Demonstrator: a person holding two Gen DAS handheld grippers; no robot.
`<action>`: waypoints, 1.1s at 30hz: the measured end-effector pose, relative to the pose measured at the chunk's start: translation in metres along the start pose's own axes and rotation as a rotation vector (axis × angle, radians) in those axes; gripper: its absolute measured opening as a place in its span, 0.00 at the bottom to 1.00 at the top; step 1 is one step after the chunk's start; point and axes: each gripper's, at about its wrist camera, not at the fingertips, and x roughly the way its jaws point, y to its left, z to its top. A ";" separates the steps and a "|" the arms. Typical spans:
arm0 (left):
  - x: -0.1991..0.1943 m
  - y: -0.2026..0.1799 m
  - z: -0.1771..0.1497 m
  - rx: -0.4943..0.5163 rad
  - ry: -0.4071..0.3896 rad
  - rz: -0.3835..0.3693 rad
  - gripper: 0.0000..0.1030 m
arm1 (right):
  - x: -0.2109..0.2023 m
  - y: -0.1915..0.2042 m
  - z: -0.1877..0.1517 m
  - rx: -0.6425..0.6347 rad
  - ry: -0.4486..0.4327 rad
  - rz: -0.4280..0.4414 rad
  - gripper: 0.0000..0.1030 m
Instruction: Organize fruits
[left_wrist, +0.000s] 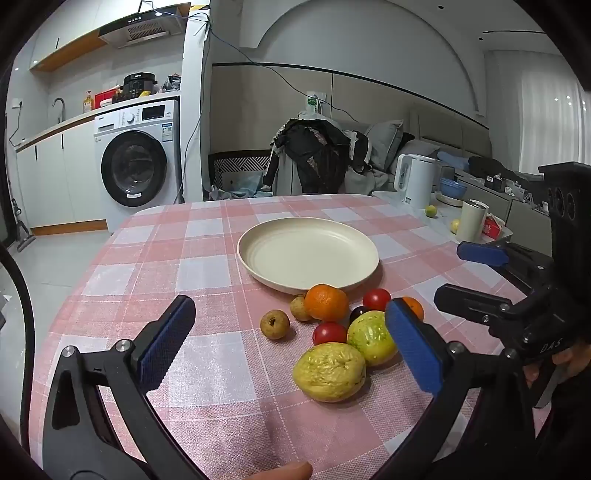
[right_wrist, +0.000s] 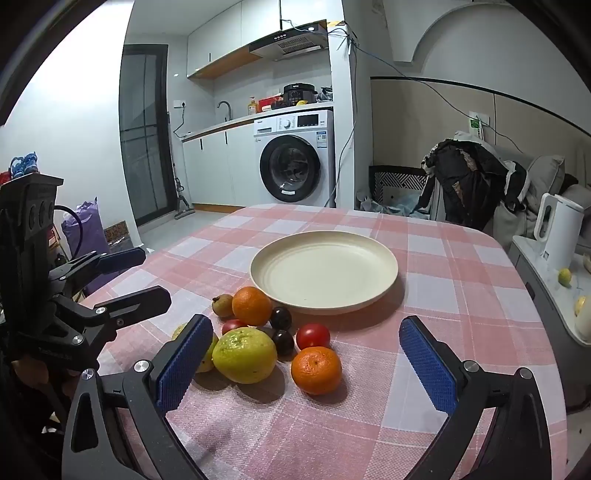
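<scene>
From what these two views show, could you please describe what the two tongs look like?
Both look alike. The left tongs and right tongs are matte black plastic frames with silver screws at the joints. Each has two flat, rectangular fingers faced with blue textured pads. A black block with round holes rises behind each. White lettering marks the bodies, too small to read fully. No cables or sleeves are visible.

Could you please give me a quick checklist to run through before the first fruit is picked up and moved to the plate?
1. Plate free of fruit: ok.
2. Right claw open, holding nothing: ok.
3. Left claw open, holding nothing: ok.
4. Nearest orange stands apart from its neighbours for a clean grasp: ok.
5. Fruit pile on the tablecloth, beside the plate: ok.
6. Fruit firmness: cannot tell.
</scene>
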 end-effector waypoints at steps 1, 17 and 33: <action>0.000 0.000 0.000 0.000 0.002 -0.001 1.00 | -0.001 -0.001 0.000 -0.004 -0.006 0.007 1.00; 0.003 0.004 -0.002 -0.007 0.014 -0.003 1.00 | -0.003 0.008 0.000 -0.041 -0.008 0.000 1.00; 0.008 0.003 -0.001 -0.005 0.020 -0.005 1.00 | -0.003 0.009 -0.001 -0.043 -0.009 0.001 1.00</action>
